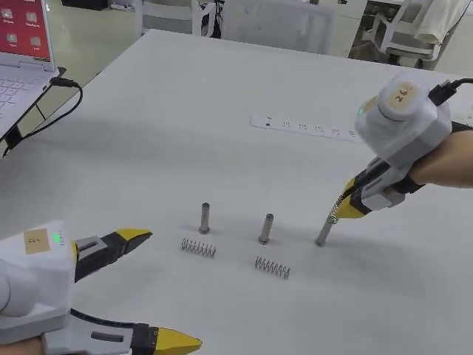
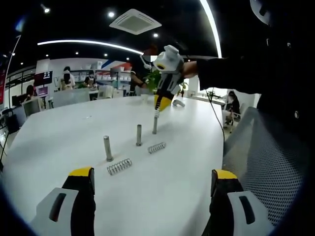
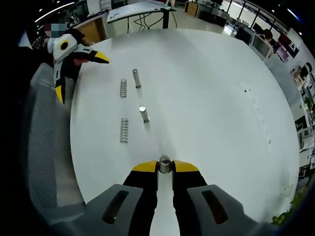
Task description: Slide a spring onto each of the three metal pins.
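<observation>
A spring (image 1: 336,214) held at a metal pin (image 1: 323,231)
The right gripper (image 3: 165,166) is closed on it at the pin's top; the left gripper (image 2: 153,174) is wide open, empty, two loose springs (image 2: 119,166) (image 2: 156,147) ahead of its jaws.

Pins (image 1: 266,228) in row on table (image 1: 185,111), springs (image 1: 272,267) before

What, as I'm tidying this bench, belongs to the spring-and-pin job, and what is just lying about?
Belongs: left pin, middle pin, right pin; left spring, middle spring, both lying loose; held spring in the right gripper, at the right pin.
Lying about: laptop, black cable, power strip.
</observation>
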`<state>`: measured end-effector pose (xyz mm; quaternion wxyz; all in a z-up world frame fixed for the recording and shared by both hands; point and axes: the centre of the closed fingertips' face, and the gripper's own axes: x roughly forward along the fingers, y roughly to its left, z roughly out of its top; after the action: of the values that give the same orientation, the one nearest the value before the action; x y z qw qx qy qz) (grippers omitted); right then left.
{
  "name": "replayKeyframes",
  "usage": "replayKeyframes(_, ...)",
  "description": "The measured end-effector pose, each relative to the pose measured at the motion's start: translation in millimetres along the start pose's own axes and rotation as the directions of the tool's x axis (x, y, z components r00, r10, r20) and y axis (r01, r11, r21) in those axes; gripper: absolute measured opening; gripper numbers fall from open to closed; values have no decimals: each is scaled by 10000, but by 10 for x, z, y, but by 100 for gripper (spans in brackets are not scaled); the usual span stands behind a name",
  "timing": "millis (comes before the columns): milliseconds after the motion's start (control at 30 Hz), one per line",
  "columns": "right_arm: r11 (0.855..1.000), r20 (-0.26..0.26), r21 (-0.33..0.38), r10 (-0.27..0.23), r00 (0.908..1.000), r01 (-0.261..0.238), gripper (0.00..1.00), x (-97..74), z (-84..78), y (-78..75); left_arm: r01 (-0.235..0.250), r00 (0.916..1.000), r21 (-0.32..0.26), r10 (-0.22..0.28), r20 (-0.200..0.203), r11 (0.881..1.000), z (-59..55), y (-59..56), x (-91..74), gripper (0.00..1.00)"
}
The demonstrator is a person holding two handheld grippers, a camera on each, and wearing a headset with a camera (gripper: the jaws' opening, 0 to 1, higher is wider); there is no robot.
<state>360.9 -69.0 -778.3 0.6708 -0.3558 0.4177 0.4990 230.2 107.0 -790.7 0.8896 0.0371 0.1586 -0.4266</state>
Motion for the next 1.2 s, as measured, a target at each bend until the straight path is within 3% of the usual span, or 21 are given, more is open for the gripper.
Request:
replayKeyframes(367,10000,-93,59,19,10000,-18,8,77,-25,-9,20,10000,33,-20,-49,10000,14,-11,-19,94)
replayKeyframes(1200,9982,-506,528,318,9982,-291,8,454,-155,51,95,9999,84,-94,-112,9999,15,-18,-19,92)
